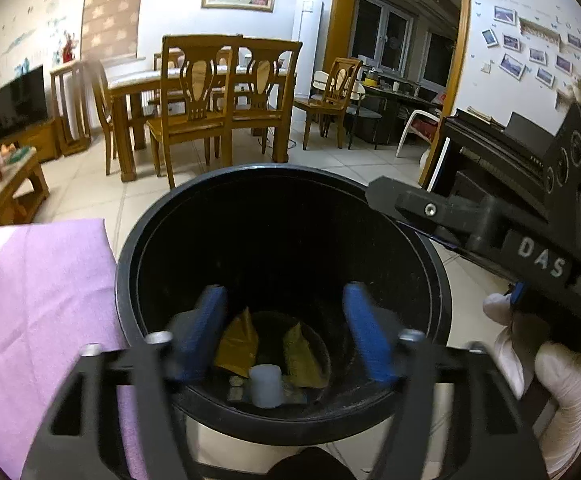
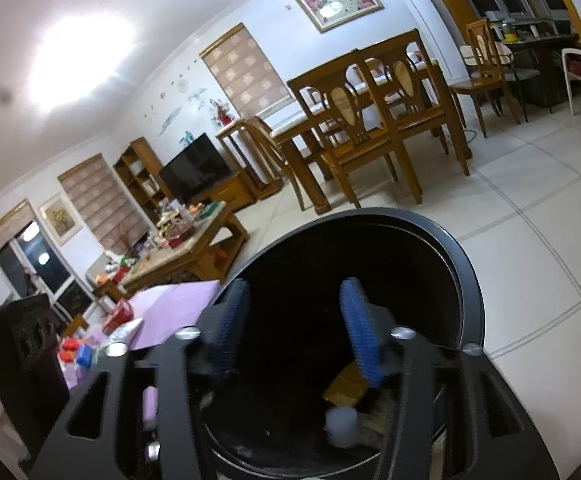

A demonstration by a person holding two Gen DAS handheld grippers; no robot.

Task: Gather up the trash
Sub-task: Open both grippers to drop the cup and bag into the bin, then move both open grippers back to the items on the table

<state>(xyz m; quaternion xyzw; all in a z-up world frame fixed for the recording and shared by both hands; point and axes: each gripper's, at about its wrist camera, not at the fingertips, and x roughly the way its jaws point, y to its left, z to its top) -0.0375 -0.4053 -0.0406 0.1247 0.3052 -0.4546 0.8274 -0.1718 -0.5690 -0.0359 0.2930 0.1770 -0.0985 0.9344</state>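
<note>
A black round trash bin stands on the floor beside a table with a purple cloth. At its bottom lie two yellow-gold wrappers and a small white cup. My left gripper hovers over the bin mouth, open and empty. My right gripper also hangs over the bin, open and empty; the white cup and a gold wrapper show below it. The right gripper's body shows at the right of the left wrist view.
The purple-clothed table carries red and blue packets at its far side. A cluttered wooden coffee table, a TV and a dining table with wooden chairs stand beyond. A dark piano is on the right. The floor is pale tile.
</note>
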